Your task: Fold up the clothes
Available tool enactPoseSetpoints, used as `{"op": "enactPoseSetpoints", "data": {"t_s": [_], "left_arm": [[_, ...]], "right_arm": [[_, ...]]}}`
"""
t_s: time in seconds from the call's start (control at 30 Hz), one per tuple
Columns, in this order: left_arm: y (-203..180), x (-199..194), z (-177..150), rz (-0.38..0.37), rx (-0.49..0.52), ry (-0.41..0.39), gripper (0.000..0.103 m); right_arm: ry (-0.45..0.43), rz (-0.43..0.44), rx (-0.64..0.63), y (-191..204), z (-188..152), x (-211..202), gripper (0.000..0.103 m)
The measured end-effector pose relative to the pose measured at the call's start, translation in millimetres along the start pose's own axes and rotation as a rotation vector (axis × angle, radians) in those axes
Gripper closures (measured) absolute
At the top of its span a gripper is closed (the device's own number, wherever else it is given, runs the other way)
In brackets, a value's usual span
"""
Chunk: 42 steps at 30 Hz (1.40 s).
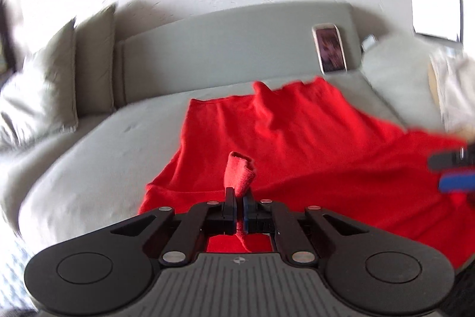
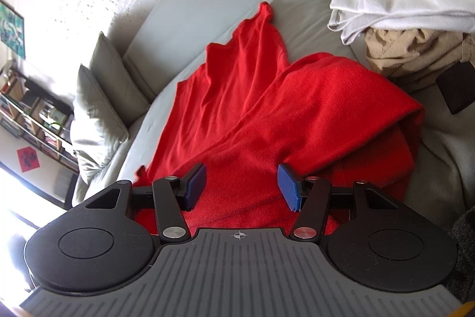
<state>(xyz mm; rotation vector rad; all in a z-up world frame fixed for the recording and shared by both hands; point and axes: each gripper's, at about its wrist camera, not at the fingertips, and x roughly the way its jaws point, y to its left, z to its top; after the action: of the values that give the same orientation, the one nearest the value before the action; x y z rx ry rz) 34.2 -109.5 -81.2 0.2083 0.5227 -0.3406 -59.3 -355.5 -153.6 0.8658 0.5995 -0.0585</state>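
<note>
We had only begun: our left gripper (image 1: pixel 240 195) pinched a corner of the red garment (image 1: pixel 297 138), which sprawled unfolded on the sofa (image 1: pixel 104 144), while our right gripper (image 2: pixel 241 183) hung spread above it.

Both the left gripper (image 1: pixel 240 199) and right gripper (image 2: pixel 241 183) have black linkage arms, silver rivets, blue pads (image 2: pixel 288 187) and ribbed grey bases with a crosshair mark.
</note>
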Motion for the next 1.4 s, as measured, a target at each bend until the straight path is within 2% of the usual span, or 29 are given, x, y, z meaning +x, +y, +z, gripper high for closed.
{"op": "enactPoseSetpoints", "data": {"t_s": [0.13, 0.23, 0.3, 0.4, 0.6, 0.7, 0.77, 0.87, 0.9, 0.97, 1.0, 1.1, 1.2, 1.23, 1.3, 1.4], "left_arm": [[46, -3, 1, -0.03, -0.288, -0.022, 0.099], [73, 7, -13, -0.001, -0.486, 0.038, 0.099], [83, 21, -25, 0.019, -0.569, 0.121, 0.099], [86, 29, -34, 0.01, -0.633, 0.157, 0.099], [82, 23, -22, 0.014, -0.597, 0.061, 0.099], [87, 17, -23, 0.047, -0.594, 0.029, 0.099], [88, 20, -23, 0.08, -0.586, 0.052, 0.099], [88, 34, -28, 0.082, -0.581, 0.171, 0.096], [87, 31, -30, 0.093, -0.582, 0.175, 0.093], [85, 25, -26, 0.126, -0.572, 0.182, 0.075], [83, 21, -23, 0.146, -0.573, 0.182, 0.057], [75, -1, -19, 0.198, -0.583, 0.115, 0.052], [54, -16, -10, 0.21, -0.496, 0.026, 0.051], [47, -20, -7, 0.198, -0.459, 0.0, 0.051], [31, -19, -1, 0.097, -0.371, -0.012, 0.051], [10, -6, 3, -0.043, -0.272, 0.035, 0.052]], "right_arm": [[-0.06, 0.008, -0.001, 0, 1, -8, 0.043], [-0.123, 0.02, 0.003, -1, 3, -18, 0.043], [-0.135, 0.018, 0.007, -1, 4, -20, 0.043], [-0.115, 0.011, 0.014, -2, 6, -17, 0.043], [-0.13, 0.002, -0.001, 0, 6, -19, 0.043], [-0.131, -0.004, 0.008, -2, 7, -19, 0.043], [-0.13, -0.01, 0.012, -2, 7, -19, 0.043], [-0.116, -0.02, 0.019, -3, 6, -17, 0.043], [-0.108, -0.023, 0.022, -4, 6, -16, 0.043], [-0.099, -0.024, 0.024, -4, 5, -15, 0.043], [-0.098, -0.023, 0.023, -4, 5, -15, 0.043], [-0.111, -0.023, 0.009, -2, 5, -18, 0.043], [-0.126, -0.019, -0.003, 0, 7, -21, 0.043], [-0.132, -0.018, -0.006, 1, 8, -23, 0.043], [-0.141, -0.025, -0.012, 1, 10, -25, 0.043], [-0.169, -0.058, -0.015, -2, 15, -34, 0.043]]}}
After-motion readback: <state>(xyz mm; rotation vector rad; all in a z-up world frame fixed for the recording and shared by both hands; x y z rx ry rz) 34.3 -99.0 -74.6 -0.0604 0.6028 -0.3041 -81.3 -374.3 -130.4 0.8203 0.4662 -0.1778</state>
